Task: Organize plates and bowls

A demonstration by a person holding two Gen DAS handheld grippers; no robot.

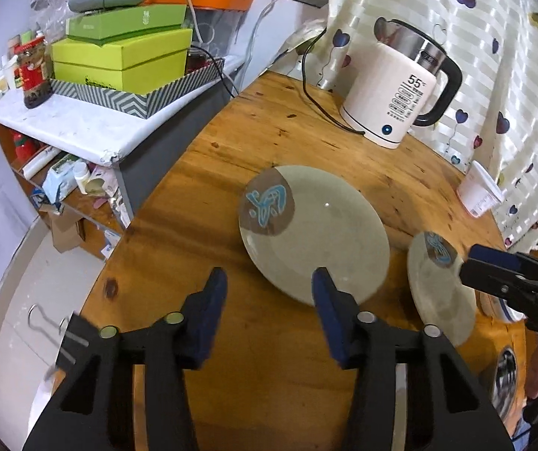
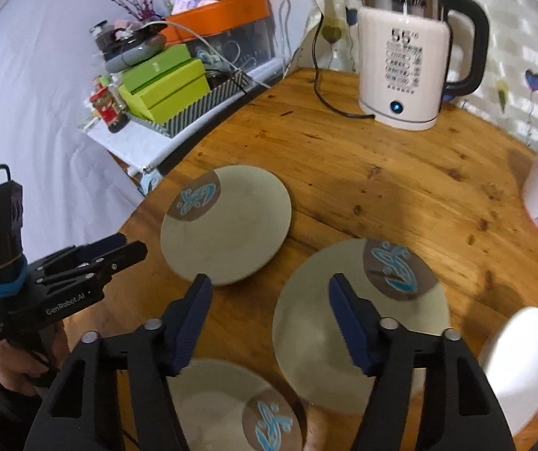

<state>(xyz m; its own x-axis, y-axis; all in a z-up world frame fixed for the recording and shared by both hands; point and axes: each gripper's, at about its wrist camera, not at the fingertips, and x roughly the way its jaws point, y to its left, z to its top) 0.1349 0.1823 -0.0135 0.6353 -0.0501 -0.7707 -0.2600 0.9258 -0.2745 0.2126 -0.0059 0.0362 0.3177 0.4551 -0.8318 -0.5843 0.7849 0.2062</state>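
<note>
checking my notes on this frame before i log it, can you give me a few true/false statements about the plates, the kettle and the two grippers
1. Both grippers are open and hold nothing. True: the left gripper and right gripper each show a wide gap between the fingers.
2. The plates are stacked in one pile. False: in the right wrist view the far plate, the middle plate and the near plate lie apart on the wooden table.
3. The kettle stands upright at the far side of the table. True.
4. The plates are plain. False: each has a brown patch with a blue design.
5. The kettle lies on a plate. False: it stands on the table, apart from them.
</note>
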